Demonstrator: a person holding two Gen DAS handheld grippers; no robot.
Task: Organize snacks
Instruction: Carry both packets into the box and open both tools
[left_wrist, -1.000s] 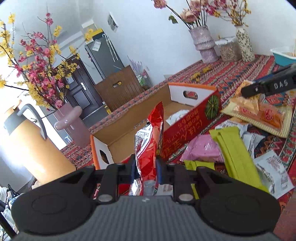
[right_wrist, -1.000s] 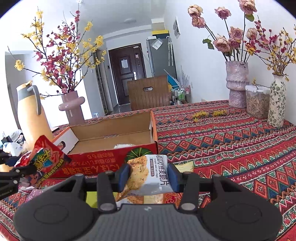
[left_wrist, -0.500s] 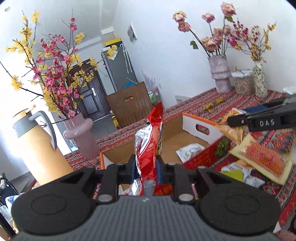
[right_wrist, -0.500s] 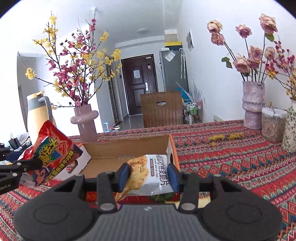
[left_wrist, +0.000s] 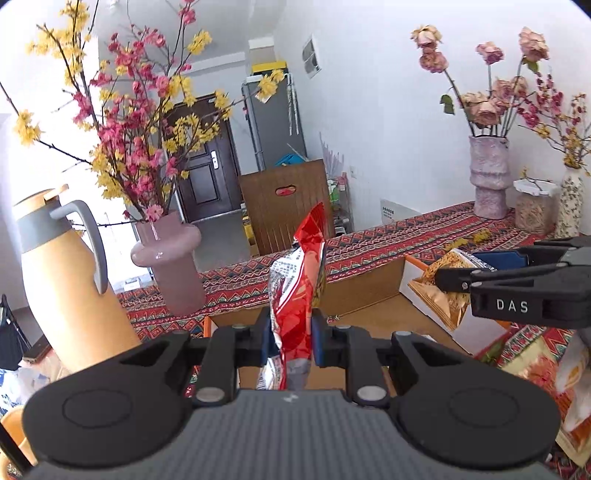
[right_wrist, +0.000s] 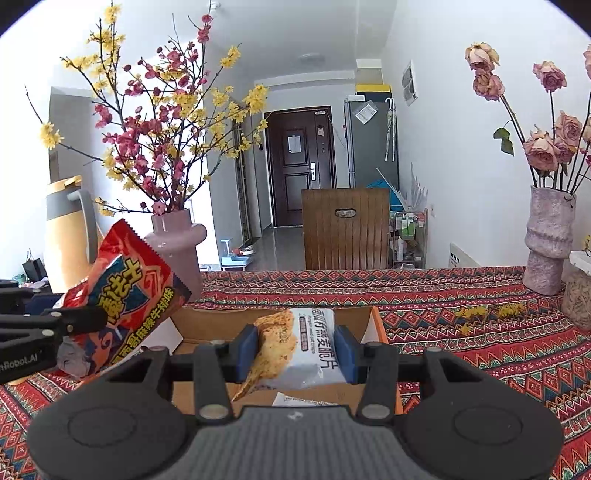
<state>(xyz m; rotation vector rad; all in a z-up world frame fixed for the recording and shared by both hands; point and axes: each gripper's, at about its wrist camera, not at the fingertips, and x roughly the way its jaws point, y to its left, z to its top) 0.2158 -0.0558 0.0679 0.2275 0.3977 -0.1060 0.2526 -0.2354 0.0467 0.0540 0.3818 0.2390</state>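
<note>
A crinkled red foil snack packet (left_wrist: 300, 295) with Chinese lettering is pinched by the left gripper (left_wrist: 291, 341) above the open brown cardboard box (right_wrist: 218, 325). A white-and-orange crisp packet (right_wrist: 299, 343) printed "oat crisps" is clamped by the "DAS"-marked right gripper (right_wrist: 297, 349) over the same box.

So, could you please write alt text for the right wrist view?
The right hand-held gripper grips a white-and-orange snack packet above an open cardboard box; at left, the left hand-held gripper holds a red snack bag.

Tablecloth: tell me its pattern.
The tablecloth has bands of red, geometric zigzags and diamonds; it shows best in the right wrist view.
</note>
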